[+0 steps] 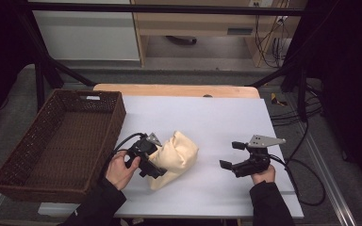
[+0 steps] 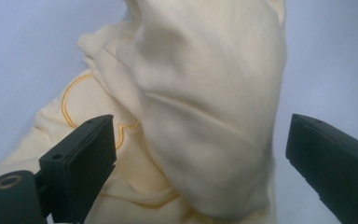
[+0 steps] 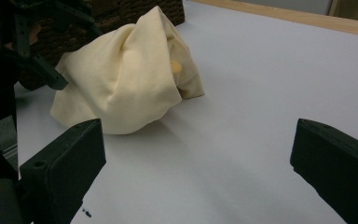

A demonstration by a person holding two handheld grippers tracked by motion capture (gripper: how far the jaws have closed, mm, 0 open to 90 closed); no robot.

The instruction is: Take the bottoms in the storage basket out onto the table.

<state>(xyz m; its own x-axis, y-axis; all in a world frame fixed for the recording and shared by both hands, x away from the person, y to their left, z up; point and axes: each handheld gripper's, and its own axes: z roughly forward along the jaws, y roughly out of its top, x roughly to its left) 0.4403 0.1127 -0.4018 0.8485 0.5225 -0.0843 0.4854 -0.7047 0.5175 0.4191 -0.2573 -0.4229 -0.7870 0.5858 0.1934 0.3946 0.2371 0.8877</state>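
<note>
Cloth (image 1: 176, 157), pale yellow and bunched into a soft heap, lies on the white sheet (image 1: 217, 122) that covers the table, left of centre and just right of the basket. In the left gripper view the cloth (image 2: 200, 107) rises in thick folds between the two black jaws, with a thin orange stitched line curving across its lower left part. Left gripper (image 1: 152, 165) sits against the near left side of the heap, held by the left hand (image 1: 120, 169); its jaws stand apart, one on each side of a fold, and the pictures do not show them pressing the fabric. Right gripper (image 1: 230, 155) is well apart from the cloth, over bare sheet toward the right, held by the right hand (image 1: 263, 175), with a grey three-cornered plate on top and a black cable trailing off to the right. Its jaws are spread wide with nothing between them; its own view looks across the sheet at the cloth (image 3: 130, 79), with the left gripper (image 3: 32, 56) at the heap's far side. Basket (image 1: 61, 141), dark brown wicker, rectangular, stands at the table's left edge and overhangs it. Wooden table edge (image 1: 179, 90) shows beyond the sheet.
</note>
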